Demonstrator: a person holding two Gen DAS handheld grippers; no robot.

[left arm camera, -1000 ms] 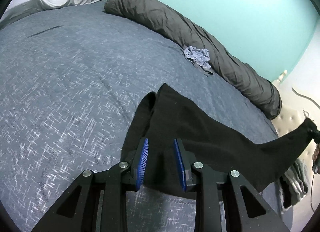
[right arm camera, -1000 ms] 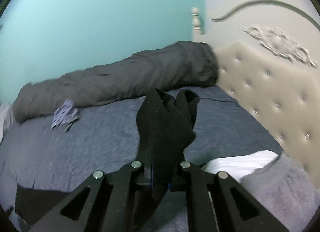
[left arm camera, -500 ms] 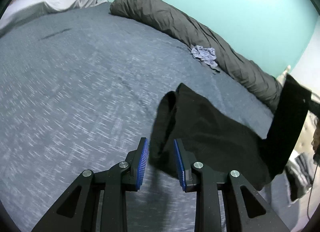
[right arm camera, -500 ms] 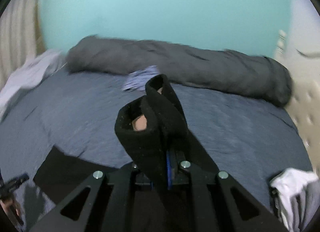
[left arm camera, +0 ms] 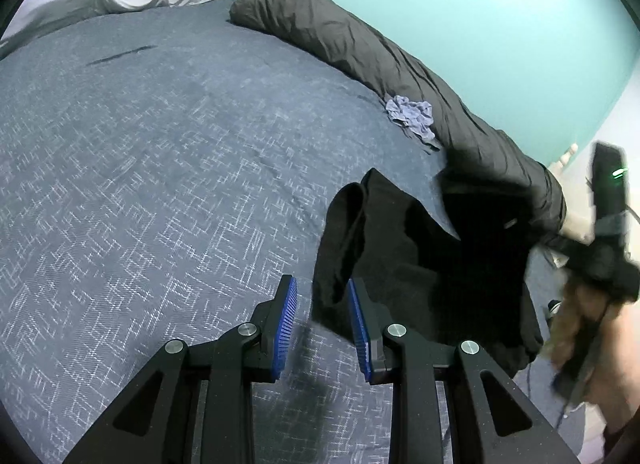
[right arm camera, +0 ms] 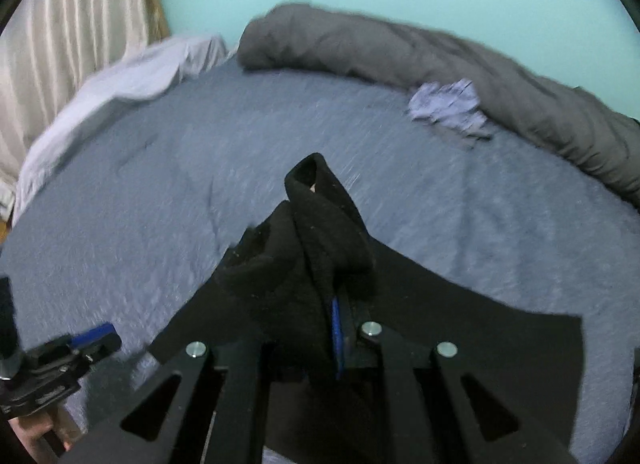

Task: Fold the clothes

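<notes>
Black garment (right arm camera: 320, 248) clamped in right tongs (right arm camera: 340, 328); left tongs (left arm camera: 322, 324) agape, empty

Two close wrist views, shared bed (left arm camera: 160, 152).

Right gripper (right arm camera: 320, 328) mostly buried under bunched black garment (right arm camera: 320, 240), left finger hidden, only a sliver of blue pad visible; smeared by motion at the frame edge in the left wrist view. Bedspread (right arm camera: 160, 200) and small lilac cloth (right arm camera: 448, 108) blurred. Garment's lower edge cut off by frame
</notes>
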